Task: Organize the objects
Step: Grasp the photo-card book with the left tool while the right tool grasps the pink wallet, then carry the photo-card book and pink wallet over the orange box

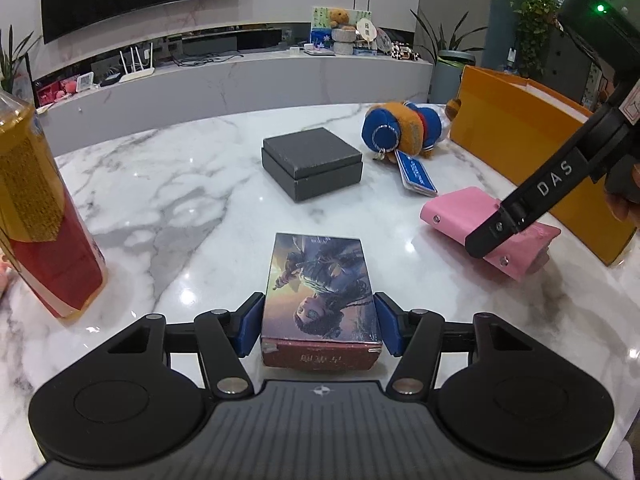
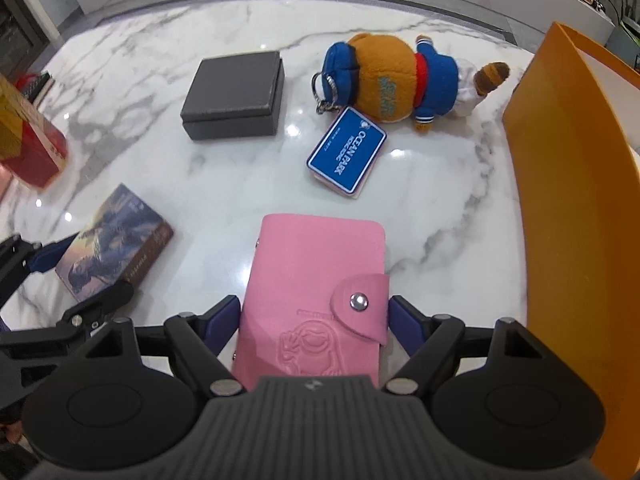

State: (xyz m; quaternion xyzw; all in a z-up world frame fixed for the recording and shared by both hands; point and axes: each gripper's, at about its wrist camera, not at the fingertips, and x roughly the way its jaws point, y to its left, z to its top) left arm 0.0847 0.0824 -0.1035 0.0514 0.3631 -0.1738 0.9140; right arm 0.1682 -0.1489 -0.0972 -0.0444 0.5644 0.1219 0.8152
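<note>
- Reading the labels first, you had "OCEAN PARK" in white on the blue tag (image 2: 347, 153) ringed to the plush bear (image 2: 404, 76), and "DAS" printed on a finger of your right gripper (image 1: 554, 178) in the left wrist view.
- The picture box (image 1: 320, 300) carried writing on its red end face, too blurred for you to read.
- The pink wallet (image 2: 316, 292) bore an embossed frog and a line of raised letters above it, also unreadable; its flap was closed by a metal snap.
- Your left gripper (image 1: 318, 326) stood with both blue pads against the sides of the picture box, which lay flat on the table (image 1: 160, 184).
- Your right gripper (image 2: 314, 326) straddled the pink wallet on the table; the left pad sat at its edge, the right pad showed a sliver of gap, so you could not tell whether it pressed.
- A grey lidded box (image 2: 234, 94) lay beyond, with the bear beside it to the right; an orange box (image 2: 576, 200) stood at the right edge and a red and gold carton (image 1: 36, 208) on the left.
- The table was glossy white marble with grey veins.
- Behind it you had a low marble console with a router, cables and ornaments, a dark screen on the wall, and potted plants.
</note>
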